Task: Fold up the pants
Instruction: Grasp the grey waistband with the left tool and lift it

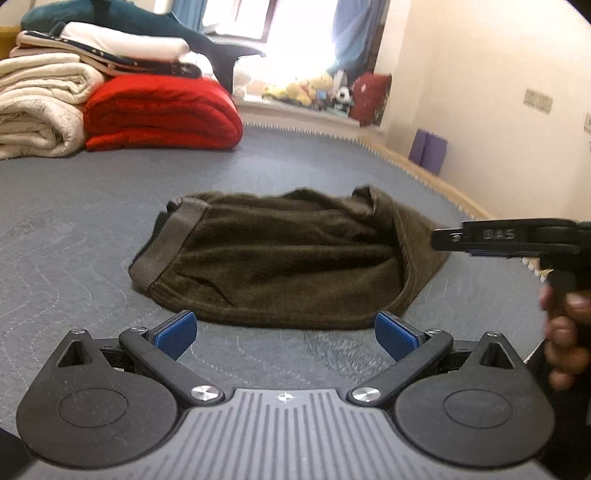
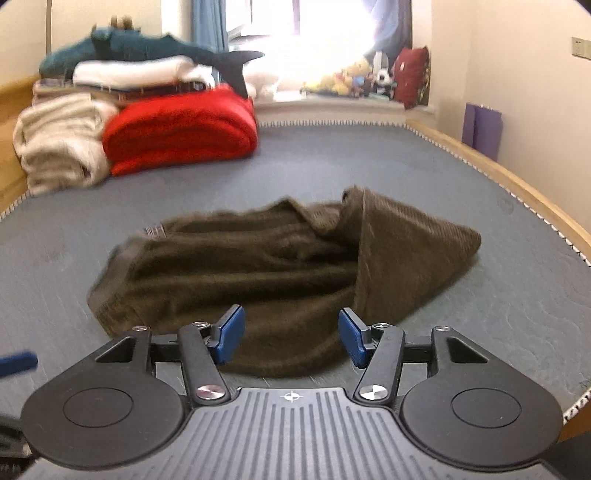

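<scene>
A grey quilted bed [image 1: 92, 206] fills both views, edged by a wooden rail [image 2: 517, 181] on the right. At its far left corner sits a stack of folded bedding: a cream blanket [image 1: 33, 110], a red blanket [image 1: 159, 114] beside it, white linen [image 1: 125, 44] on top, and a dark teal plush [image 2: 140, 46] lying across the pile. Beyond the bed, a bright window [image 1: 295, 29] has small toys [image 1: 314, 90] lined along its sill. The pants [image 1: 280, 258], brown and fuzzy, lie folded into a compact bundle in the middle of the bed, the grey waistband [image 1: 166, 243] at their left end and a flap of fabric raised at the right. The left claw [image 1: 284, 334] hangs just before the bundle's near edge, blue pads [image 1: 175, 332] spread wide and gripping nothing. The right claw [image 2: 291, 339] hovers over the near edge of the pants [image 2: 280, 266], its pads [image 2: 231, 334] apart at a medium gap, also empty; from the left view its black body [image 1: 509, 240] shows at the right, held by a hand [image 1: 565, 332].
</scene>
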`<action>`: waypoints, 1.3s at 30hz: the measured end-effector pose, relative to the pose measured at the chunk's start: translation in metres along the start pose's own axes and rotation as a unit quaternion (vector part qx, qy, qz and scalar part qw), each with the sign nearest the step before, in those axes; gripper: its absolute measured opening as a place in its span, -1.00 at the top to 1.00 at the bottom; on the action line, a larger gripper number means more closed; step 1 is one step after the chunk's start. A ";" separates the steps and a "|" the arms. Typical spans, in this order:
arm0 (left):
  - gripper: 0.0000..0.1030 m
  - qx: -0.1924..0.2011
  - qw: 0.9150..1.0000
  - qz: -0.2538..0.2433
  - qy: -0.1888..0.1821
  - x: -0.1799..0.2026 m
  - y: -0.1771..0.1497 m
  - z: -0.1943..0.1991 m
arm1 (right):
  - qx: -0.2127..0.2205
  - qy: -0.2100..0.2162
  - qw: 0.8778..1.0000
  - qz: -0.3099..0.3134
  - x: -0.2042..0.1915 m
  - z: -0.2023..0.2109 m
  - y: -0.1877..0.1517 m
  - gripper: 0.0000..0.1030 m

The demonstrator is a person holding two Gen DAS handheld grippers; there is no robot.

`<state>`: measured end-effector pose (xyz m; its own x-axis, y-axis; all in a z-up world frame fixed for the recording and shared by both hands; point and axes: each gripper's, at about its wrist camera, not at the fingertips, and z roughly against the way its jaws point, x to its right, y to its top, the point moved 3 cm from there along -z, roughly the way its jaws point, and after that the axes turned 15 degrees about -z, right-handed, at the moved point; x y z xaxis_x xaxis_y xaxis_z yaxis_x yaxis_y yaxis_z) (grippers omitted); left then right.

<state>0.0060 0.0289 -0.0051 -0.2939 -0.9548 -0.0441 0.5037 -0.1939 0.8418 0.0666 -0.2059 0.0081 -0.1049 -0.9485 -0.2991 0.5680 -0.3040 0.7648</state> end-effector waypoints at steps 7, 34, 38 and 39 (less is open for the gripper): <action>0.18 -0.018 0.999 -0.024 0.011 -0.008 -0.008 0.013 | 0.015 0.014 0.999 -0.047 -0.012 -0.006 0.008 -0.17; -0.79 -0.117 0.974 0.190 -0.047 -0.231 0.043 -0.245 | -0.047 0.025 0.994 -0.091 0.080 -0.019 0.019 0.20; -0.83 -0.152 0.948 0.251 -0.127 -0.230 0.037 -0.285 | -0.050 0.032 0.994 -0.088 0.082 -0.023 0.024 0.20; -0.81 -0.152 0.950 0.245 -0.121 -0.229 0.039 -0.288 | -0.052 0.032 0.994 -0.089 0.082 -0.024 0.025 0.20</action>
<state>0.3263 0.1752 -0.1172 -0.1237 -0.8743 0.4694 0.8291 0.1688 0.5330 0.0918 -0.2893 -0.0117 -0.1613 -0.8713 -0.4634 0.6261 -0.4533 0.6344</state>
